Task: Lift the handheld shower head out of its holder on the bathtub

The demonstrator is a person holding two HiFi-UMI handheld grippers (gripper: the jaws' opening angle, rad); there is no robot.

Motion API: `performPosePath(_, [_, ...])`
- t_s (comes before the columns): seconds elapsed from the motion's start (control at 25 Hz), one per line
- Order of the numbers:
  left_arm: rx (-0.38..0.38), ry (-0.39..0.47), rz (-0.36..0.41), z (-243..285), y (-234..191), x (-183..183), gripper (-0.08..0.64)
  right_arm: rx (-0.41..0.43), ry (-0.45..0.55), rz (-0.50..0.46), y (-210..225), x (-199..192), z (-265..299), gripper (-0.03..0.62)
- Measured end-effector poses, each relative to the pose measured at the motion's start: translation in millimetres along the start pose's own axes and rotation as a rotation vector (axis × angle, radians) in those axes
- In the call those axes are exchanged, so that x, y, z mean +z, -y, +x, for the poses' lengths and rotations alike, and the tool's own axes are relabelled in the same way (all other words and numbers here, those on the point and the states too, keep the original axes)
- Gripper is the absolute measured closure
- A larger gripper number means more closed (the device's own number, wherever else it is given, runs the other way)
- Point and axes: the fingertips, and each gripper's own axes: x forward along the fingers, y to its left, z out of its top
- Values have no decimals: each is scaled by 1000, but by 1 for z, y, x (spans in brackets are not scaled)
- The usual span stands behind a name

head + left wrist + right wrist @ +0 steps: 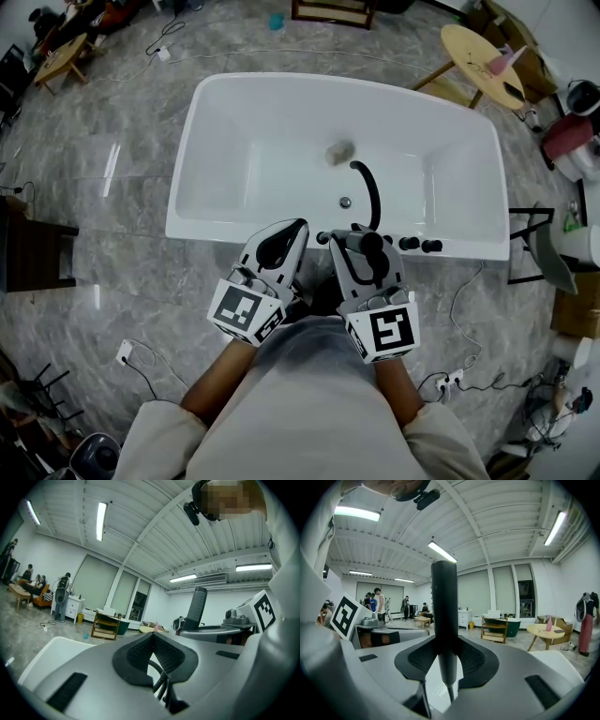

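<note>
At the near rim of the white freestanding bathtub [217,98], both grippers sit side by side, just in front of the person's torso.

Right gripper [444,654]: jaws clamped on the black cylindrical handheld shower head [444,597]. The handle stands upright between the two dark ribbed pads [418,660], one pad against each side. The pads grip its lower part, and most of its length rises above them. Below the pads the handle narrows to a thin stem, seen against the white of the tub. In the head view, a black curved hose [372,192] arcs from inside the tub back to this gripper.

Left gripper [152,637]: jaws pressed together, pad tips meeting at the top, nothing between them. It points level, just beside the right gripper and not touching the shower head. In its own view the shower head shows upright to the right, clear of these jaws.

Two black round knobs [420,245] sit on the tub rim just to the right of the right gripper. The metal drain [340,150] is on the tub floor farther in.
</note>
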Motion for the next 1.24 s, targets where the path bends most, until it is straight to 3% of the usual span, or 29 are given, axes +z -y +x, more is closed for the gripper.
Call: performPosePath(1.24, [9, -9, -13, -5, 1, -9, 554, -40, -1, -3, 2, -4, -7, 446])
